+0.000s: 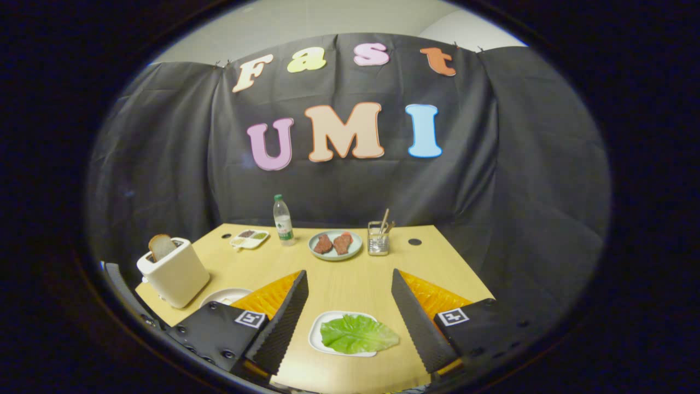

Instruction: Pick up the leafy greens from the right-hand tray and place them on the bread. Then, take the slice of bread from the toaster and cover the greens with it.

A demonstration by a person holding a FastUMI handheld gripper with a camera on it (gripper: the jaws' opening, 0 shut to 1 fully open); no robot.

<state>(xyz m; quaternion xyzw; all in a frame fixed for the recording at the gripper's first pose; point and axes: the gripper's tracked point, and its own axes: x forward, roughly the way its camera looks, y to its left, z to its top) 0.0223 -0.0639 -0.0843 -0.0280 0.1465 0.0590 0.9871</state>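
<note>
The gripper (350, 306) stands wide open above the wooden table (350, 273), holding nothing; the leafy greens (358, 334) lie flat on a small white tray (316, 335) between the two fingers and apart from both. The leaf looks thin, light and limp, with a pale rib running along it (likely the stiffest part); it would probably fold or tear under a hard squeeze, and its smooth face may slip. A sound hold, I judge, is across a raised or curled edge near the rib, pinched lightly, so the fingers catch the leaf and not the tray beneath it. To the left, partly hidden behind the left finger, a white plate (224, 296) sits just beside the toaster (174, 272); whether it carries the bread cannot be told from here. A slice of bread (162, 246) stands upright in the toaster slot; it should be stiffer, though crumbly, and best gripped on its broad faces.
</note>
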